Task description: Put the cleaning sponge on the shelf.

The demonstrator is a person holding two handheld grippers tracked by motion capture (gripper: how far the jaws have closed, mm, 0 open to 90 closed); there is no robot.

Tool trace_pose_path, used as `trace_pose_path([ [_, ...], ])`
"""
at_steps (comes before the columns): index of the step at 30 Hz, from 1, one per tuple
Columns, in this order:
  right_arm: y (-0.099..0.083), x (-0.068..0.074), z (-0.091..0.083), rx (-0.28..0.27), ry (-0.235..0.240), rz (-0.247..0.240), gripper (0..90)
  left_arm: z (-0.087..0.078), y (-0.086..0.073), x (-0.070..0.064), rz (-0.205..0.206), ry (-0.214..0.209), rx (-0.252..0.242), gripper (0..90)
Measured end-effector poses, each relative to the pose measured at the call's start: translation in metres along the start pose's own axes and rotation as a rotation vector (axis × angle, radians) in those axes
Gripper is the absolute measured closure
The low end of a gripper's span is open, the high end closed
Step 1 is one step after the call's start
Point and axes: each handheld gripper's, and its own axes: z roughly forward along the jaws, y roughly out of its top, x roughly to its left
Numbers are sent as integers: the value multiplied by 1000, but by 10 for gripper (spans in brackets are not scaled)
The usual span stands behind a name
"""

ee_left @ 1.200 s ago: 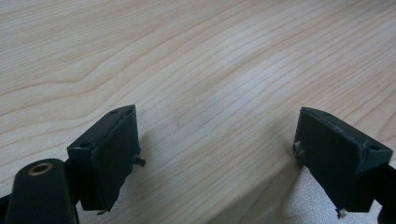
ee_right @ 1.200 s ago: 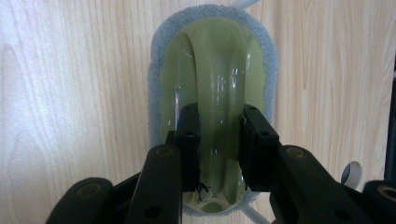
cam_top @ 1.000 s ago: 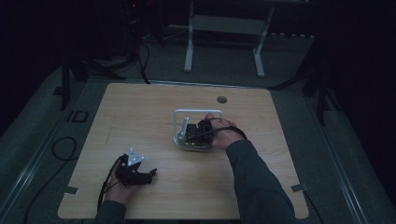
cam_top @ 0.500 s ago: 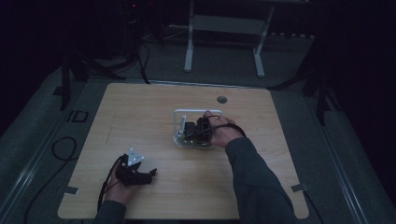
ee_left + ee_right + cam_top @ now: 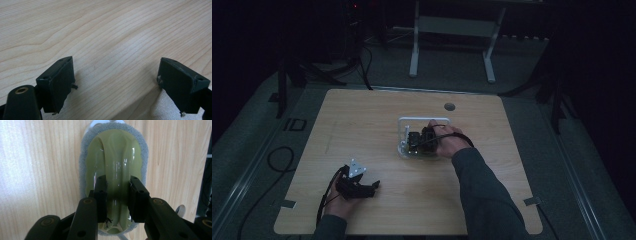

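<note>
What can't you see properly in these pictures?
- High view: the white tray is dim and small; the right gripper and hand cover what lies inside.
- Right gripper view: the green scrubber has its near end behind the jaws that clamp its handle; its underside is hidden by its grey pad.
- Left gripper view: the left gripper shows just jaw tips over the table; the frame edge cuts off the rest.

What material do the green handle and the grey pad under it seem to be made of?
The green handle, clamped between the jaws of the right gripper, looks like smooth, glossy plastic: bright highlights run along it. The grey pad around its rim looks like matte sponge or foam, with a rough, porous edge.
</note>
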Motion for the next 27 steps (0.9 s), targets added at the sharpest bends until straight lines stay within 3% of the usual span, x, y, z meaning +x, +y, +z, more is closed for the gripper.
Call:
trace_pose_path([
  [14, 4, 2, 10, 11, -10, -8, 715, 0, 0, 0, 3, 0, 2, 146],
  [27, 4, 5, 15, 36, -69, -19, 714, 0, 0, 0, 3, 0, 3, 146],
])
